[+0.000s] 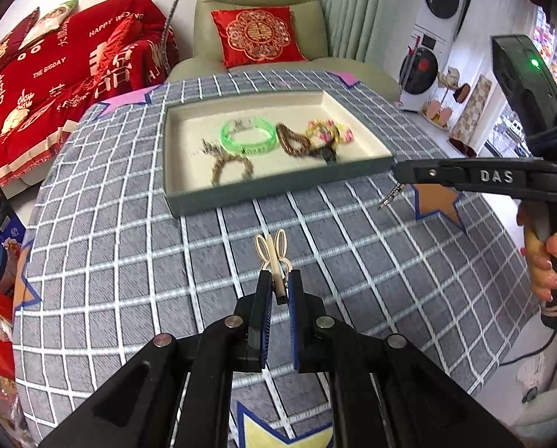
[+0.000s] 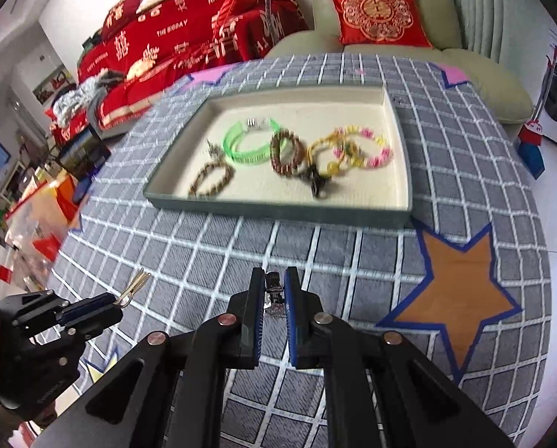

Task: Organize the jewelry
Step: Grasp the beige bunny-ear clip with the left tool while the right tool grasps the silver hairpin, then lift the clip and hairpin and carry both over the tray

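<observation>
Cream bunny-ear hair clip (image 1: pixel 274 254) sits pinched in the nearly closed left gripper (image 1: pixel 277 283), clear of the checked cloth (image 1: pixel 129 261). Right gripper (image 2: pixel 274 291), likewise clamped, holds a small dark clip (image 2: pixel 273 289). Both probably head for the tray (image 1: pixel 278 190) at twelve o'clock, where bracelets (image 2: pixel 248 142) are gathered.

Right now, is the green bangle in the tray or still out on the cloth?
In. The green bangle lies flat on the cream floor of the tray, among the other bracelets, inside its rim.
</observation>
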